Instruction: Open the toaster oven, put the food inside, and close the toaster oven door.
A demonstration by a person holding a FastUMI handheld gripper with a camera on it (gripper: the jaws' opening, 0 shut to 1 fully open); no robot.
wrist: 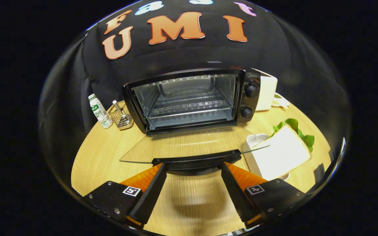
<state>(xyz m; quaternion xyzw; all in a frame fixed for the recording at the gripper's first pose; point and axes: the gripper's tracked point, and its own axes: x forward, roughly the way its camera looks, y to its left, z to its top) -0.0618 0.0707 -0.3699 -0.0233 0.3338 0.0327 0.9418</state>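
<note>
The toaster oven (189, 98) door (189, 147) is lying open, its rack bare; the sandwich (284, 152) is waiting right; the gripper (194, 172) is spreading wide at the handle (197, 159), gripping nothing

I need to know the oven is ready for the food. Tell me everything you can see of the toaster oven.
The toaster oven is a black box standing on the wooden table. Its glass door lies folded down flat, its dark handle just ahead of the open gripper. Inside sits a wire rack; two knobs on its side panel.
</note>
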